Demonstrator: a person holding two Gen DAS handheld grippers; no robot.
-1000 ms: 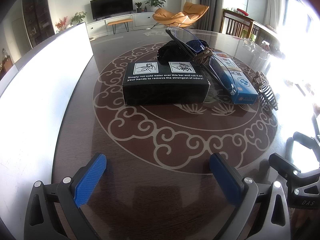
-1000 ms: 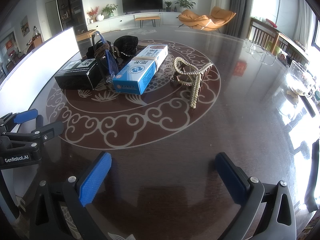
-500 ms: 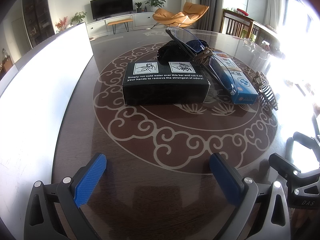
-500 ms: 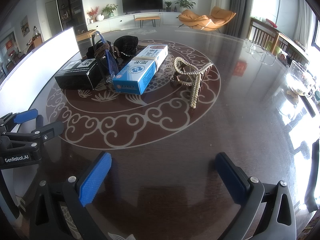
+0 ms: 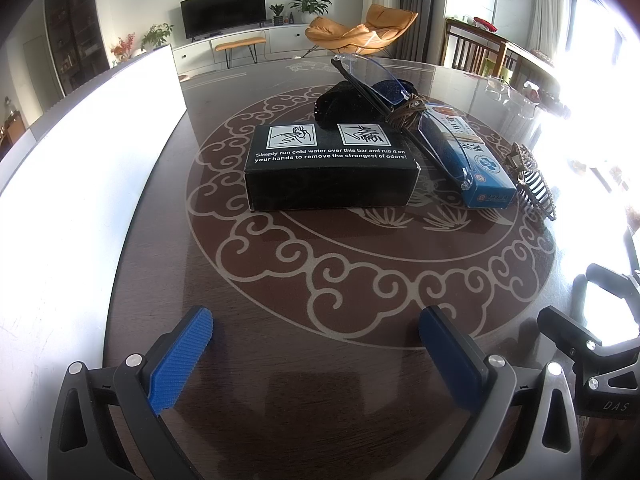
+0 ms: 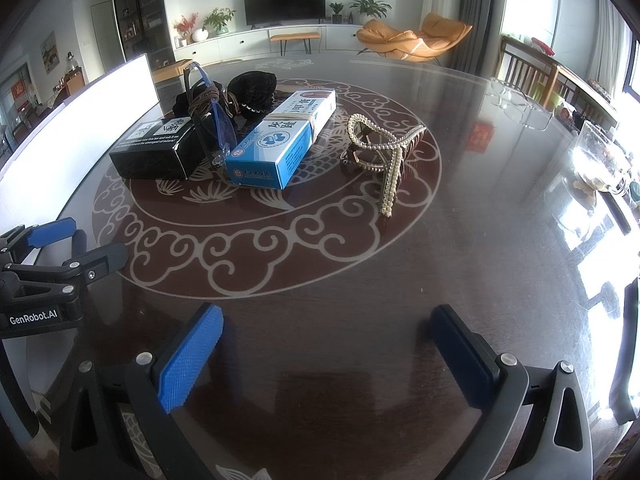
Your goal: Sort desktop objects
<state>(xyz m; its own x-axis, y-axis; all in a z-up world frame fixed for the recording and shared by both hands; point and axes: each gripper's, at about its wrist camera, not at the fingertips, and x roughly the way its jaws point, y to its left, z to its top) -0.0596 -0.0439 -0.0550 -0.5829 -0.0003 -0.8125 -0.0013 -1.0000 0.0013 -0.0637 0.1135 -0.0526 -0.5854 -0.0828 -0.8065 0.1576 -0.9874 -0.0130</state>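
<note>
Left hand-held gripper (image 5: 316, 344): jaws wide, empty, low over the table (image 5: 280, 380), well short of the pile.
Right hand-held gripper (image 6: 326, 336): jaws wide, empty, also back from the things.
Where the things are: clustered on the round pattern mid-table; black box (image 5: 330, 168) on the left, blue box (image 6: 280, 140) beside it, glasses (image 6: 214, 120) propped between the two, dark pouch (image 6: 254, 86) behind, pearl clip (image 6: 384, 148) apart to the right.
Step in hand: judged to be the approach, nothing gripped yet.
Doing it well: take the outer, free things first; the clip suits the right side, the black box the left. Lifting either box may tip the leaning glasses, so move those early and by the frame.
Long axes: black box runs crosswise in the left view; blue box runs away from the cameras, its near end toward the right gripper; the clip's pearl arm points toward the near edge.
Grip advice: close across each box's short width.
</note>
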